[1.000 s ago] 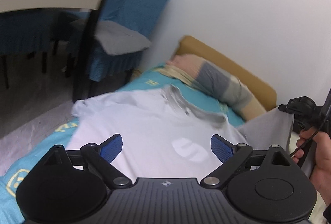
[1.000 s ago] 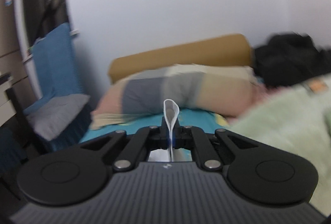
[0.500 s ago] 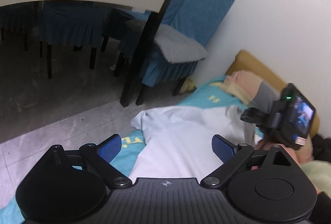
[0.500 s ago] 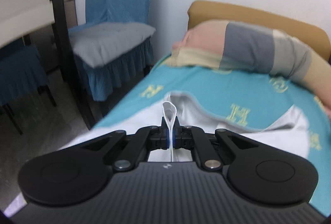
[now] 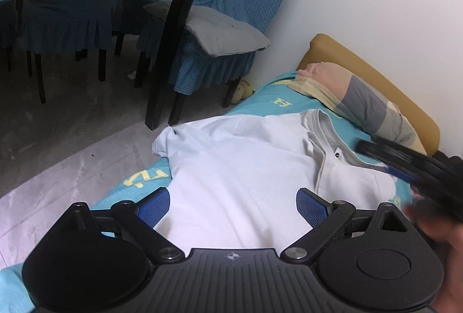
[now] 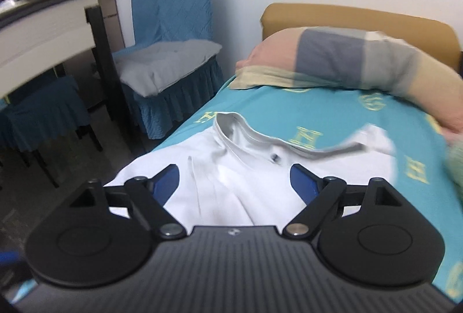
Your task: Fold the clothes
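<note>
- Left wrist view: one white polo shirt [image 5: 237, 168], front up on the teal bed [image 5: 144, 177]; I judge it light, limp, prone to slide. My left gripper [image 5: 233, 204] hovers, fingers wide, empty.
- Right wrist view: right gripper [image 6: 234, 178] over the placket, fingers wide, empty. One collar [image 6: 249, 136], one button [image 6: 274, 157]; I'd pinch shoulder seams or hem.

Matte black, ribbed housing on each hand-held gripper [image 5: 233, 206] [image 6: 234, 181]; round pivot discs, silver screws, blue textured finger pads [image 5: 311, 209].
</note>
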A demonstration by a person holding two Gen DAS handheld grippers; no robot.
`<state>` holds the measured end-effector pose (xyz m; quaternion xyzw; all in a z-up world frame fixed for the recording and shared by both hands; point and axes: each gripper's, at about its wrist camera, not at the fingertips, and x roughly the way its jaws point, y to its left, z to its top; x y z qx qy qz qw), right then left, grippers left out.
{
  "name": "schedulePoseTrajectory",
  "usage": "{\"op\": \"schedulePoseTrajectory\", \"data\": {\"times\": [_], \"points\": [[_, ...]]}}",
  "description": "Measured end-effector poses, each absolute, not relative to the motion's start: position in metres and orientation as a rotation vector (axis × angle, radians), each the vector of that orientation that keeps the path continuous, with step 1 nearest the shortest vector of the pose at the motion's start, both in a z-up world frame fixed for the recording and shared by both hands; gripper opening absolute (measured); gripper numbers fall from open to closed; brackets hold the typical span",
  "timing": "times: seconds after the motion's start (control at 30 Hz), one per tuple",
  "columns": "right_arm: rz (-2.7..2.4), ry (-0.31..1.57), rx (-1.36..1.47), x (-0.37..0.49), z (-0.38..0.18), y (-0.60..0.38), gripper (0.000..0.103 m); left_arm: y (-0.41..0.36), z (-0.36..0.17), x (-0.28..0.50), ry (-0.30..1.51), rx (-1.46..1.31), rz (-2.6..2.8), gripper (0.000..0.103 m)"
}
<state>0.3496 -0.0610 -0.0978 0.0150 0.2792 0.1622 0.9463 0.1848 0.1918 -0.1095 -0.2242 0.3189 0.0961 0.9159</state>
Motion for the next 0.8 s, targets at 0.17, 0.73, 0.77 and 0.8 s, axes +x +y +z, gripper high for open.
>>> {"op": "schedulePoseTrajectory", "data": {"times": [0.17, 0.73, 0.77, 0.8], "points": [[0.297, 0.560, 0.119, 0.240, -0.070, -0.113, 0.085, 0.175, -0.107, 0.174, 0.713, -0.495, 0.075, 0.096], [0.170, 0.473, 0.522, 0.059, -0.070, -0.246, 0.086, 0.042, -0.138, 0.085, 1.155, -0.506, -0.525, 0.082], [0.186, 0.467, 0.556, 0.058, -0.071, -0.252, 0.086, 0.032, -0.143, 0.077, 1.182, -0.476, -0.554, 0.079], [0.200, 0.462, 0.588, 0.057, -0.071, -0.257, 0.086, 0.024, -0.147, 0.070, 1.204, -0.440, -0.572, 0.074]]}}
